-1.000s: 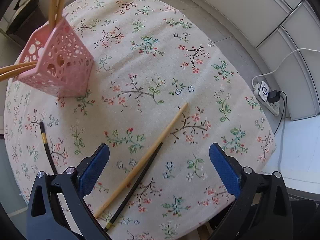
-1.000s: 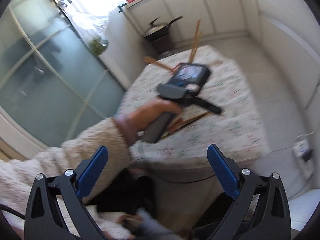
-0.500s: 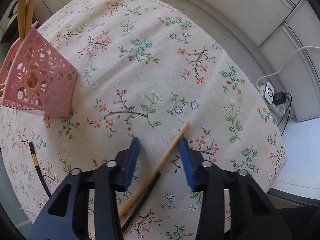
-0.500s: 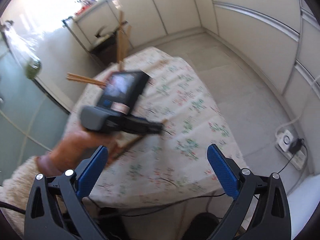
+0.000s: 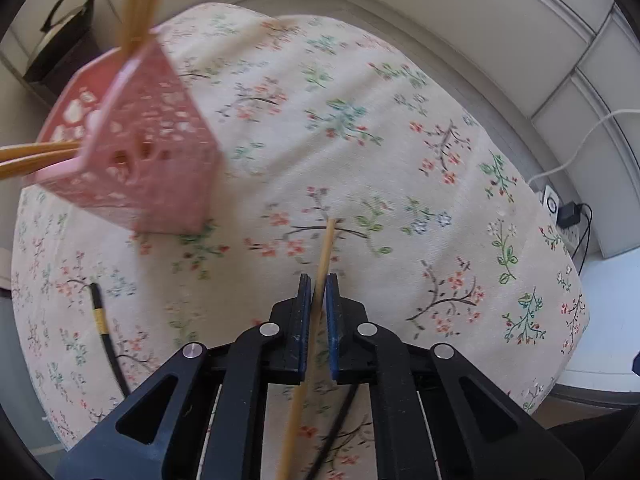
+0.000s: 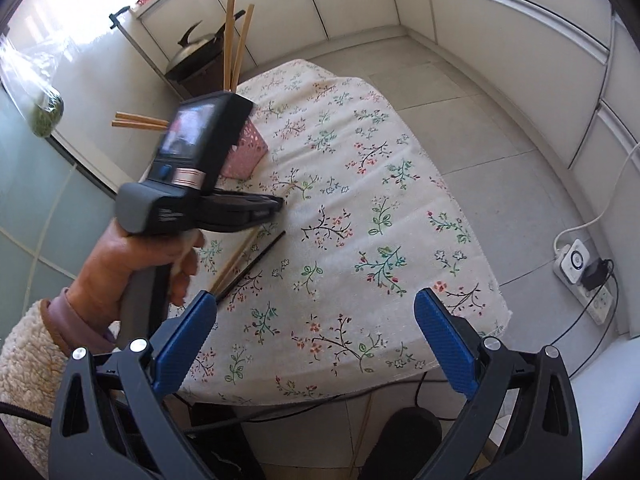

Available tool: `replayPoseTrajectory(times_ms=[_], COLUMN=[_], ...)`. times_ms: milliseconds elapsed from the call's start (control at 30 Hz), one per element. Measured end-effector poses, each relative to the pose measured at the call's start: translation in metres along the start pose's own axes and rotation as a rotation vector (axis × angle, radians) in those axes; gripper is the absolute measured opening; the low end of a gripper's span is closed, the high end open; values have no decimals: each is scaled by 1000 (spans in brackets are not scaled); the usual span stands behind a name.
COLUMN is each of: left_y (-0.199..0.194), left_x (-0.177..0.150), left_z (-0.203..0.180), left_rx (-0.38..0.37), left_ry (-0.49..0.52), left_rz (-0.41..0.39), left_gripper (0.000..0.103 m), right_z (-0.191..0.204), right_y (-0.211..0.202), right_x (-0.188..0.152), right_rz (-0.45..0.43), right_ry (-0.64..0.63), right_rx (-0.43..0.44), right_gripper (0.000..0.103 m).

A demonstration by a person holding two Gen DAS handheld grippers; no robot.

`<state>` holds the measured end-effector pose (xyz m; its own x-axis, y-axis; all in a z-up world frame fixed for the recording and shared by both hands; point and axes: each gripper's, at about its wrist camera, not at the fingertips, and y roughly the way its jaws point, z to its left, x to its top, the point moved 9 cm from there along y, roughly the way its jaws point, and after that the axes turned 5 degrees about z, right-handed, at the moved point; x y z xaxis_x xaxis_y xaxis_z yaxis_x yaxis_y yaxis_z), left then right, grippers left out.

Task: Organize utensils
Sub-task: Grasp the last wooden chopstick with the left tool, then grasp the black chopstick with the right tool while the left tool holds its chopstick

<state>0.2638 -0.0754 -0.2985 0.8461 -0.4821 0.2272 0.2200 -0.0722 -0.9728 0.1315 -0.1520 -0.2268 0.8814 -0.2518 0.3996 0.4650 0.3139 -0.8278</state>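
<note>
My left gripper (image 5: 319, 280) is shut on a light wooden chopstick (image 5: 326, 244), whose tip sticks out ahead over the floral tablecloth (image 5: 400, 160). A pink perforated holder (image 5: 132, 160) with several wooden chopsticks stands to the upper left. One black chopstick (image 5: 102, 332) lies at the left; another (image 5: 340, 420) runs under the gripper. In the right wrist view a hand (image 6: 132, 256) holds the left gripper (image 6: 280, 202) low over the wooden chopstick (image 6: 236, 258) and black chopstick (image 6: 256, 260), near the holder (image 6: 246, 156). My right gripper (image 6: 316, 299) hangs open over the table's near edge, holding nothing.
A power strip (image 6: 580, 276) with a white cable lies on the tiled floor to the right. A lidded pan (image 6: 196, 46) sits on a dark stand behind the table. White cabinets line the walls.
The left jaws went from wide open to shut on the wooden chopstick. The right gripper swung down and round, from facing the glass door to facing the table.
</note>
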Motion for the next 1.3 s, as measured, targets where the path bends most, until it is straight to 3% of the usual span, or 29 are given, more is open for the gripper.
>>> replayPoseTrajectory(times_ms=[267, 633, 900, 1100, 1133, 1200, 1267, 1300], left_y=[-69, -177, -198, -205, -207, -210, -208, -207], left_x=[-26, -80, -82, -81, -81, -80, -79, -79], left_z=[48, 69, 69, 71, 72, 73, 74, 75], left_rx=[-41, -30, -38, -28, -29, -31, -32, -31], left_ry=[-75, -75, -73, -65, -69, -77, -85, -88], left_rz=[-123, -309, -365, -384, -390, -397, -393, -391], left_gripper=[5, 5, 5, 5, 5, 5, 5, 5], right_z=[17, 56, 60, 74, 76, 86, 86, 84], right_y=[35, 115, 163, 180, 180, 176, 170, 169], right_x=[4, 20, 26, 33, 32, 34, 36, 36], right_rz=[75, 205, 307, 269, 249, 211, 188, 185], right_ry=[56, 58, 40, -78, -112, -141, -158, -153], right_rx=[22, -75, -118, -252, -283, -258, -271, -265], right_gripper=[96, 96, 96, 96, 90, 68, 26, 23])
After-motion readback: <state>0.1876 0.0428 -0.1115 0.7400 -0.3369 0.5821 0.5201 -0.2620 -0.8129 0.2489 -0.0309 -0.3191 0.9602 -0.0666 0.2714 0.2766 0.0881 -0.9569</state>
